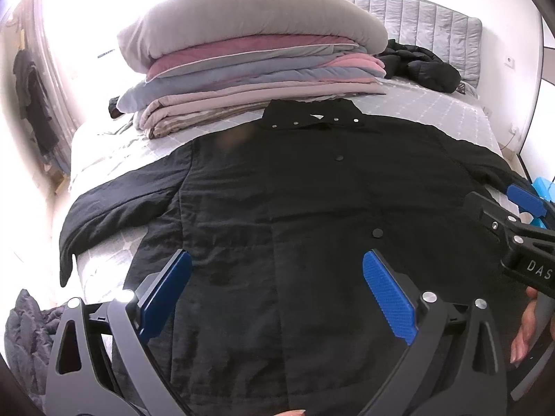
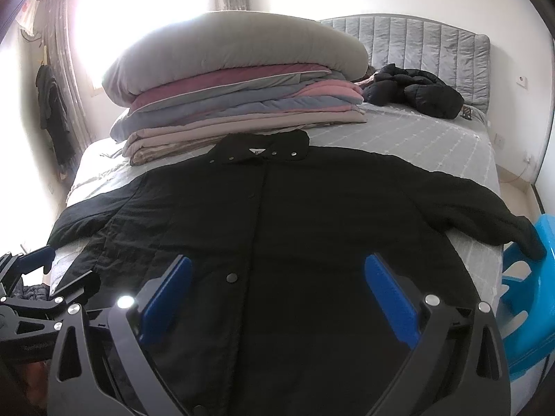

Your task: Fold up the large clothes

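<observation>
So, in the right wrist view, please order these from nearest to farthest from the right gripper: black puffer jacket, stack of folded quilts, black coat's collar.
From the right gripper:
1. Black coat's collar, centre, straight ahead.
2. Stack of folded quilts, behind the collar, left of centre.
3. Black puffer jacket, far right, by the headboard.

My coat (image 2: 284, 228) lies flat on the bed (image 2: 416, 138), collar away from me. Behind it sits a stack of quilts (image 2: 239, 100); a jacket (image 2: 412, 93) lies right of that.
</observation>
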`<state>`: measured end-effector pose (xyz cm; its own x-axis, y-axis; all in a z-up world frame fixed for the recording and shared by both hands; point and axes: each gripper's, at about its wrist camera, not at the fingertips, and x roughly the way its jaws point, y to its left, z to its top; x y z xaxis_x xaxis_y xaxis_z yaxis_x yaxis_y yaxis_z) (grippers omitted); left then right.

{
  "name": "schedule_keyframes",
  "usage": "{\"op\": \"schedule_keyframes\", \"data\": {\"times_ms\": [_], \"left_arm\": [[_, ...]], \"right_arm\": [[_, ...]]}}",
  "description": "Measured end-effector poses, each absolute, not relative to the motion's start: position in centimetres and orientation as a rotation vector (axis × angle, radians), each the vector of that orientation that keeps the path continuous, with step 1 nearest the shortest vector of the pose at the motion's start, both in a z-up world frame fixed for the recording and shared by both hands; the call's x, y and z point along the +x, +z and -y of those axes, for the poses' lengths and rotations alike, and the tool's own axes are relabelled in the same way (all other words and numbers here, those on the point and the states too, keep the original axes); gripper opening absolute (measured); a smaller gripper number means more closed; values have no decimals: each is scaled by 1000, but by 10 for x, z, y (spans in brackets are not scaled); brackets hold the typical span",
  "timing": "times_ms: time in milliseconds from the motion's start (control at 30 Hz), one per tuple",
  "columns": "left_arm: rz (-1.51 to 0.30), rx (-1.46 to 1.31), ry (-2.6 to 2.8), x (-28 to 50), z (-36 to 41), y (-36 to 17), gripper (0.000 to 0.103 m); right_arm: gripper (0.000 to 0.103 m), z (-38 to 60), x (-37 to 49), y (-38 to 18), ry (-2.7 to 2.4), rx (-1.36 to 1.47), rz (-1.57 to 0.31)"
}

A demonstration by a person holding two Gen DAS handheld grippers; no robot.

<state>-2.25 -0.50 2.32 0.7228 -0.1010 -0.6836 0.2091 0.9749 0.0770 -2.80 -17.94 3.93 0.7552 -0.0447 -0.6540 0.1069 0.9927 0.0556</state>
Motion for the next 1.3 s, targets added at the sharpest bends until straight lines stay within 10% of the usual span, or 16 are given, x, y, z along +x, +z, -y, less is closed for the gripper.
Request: {"op": "schedule_keyframes", "data": {"times_ms": [367, 700, 1300], "left_arm": [[-746, 148, -192, -21, 5, 22, 95], [-794, 106, -247, -16, 8, 13, 95], [-890, 74, -276, 4, 12, -9, 95]], "right_arm": [[96, 222, -26, 42, -55, 289, -720], [96, 457, -74, 28, -363, 910, -601], [96, 632, -72, -120, -667, 1489, -358]]}}
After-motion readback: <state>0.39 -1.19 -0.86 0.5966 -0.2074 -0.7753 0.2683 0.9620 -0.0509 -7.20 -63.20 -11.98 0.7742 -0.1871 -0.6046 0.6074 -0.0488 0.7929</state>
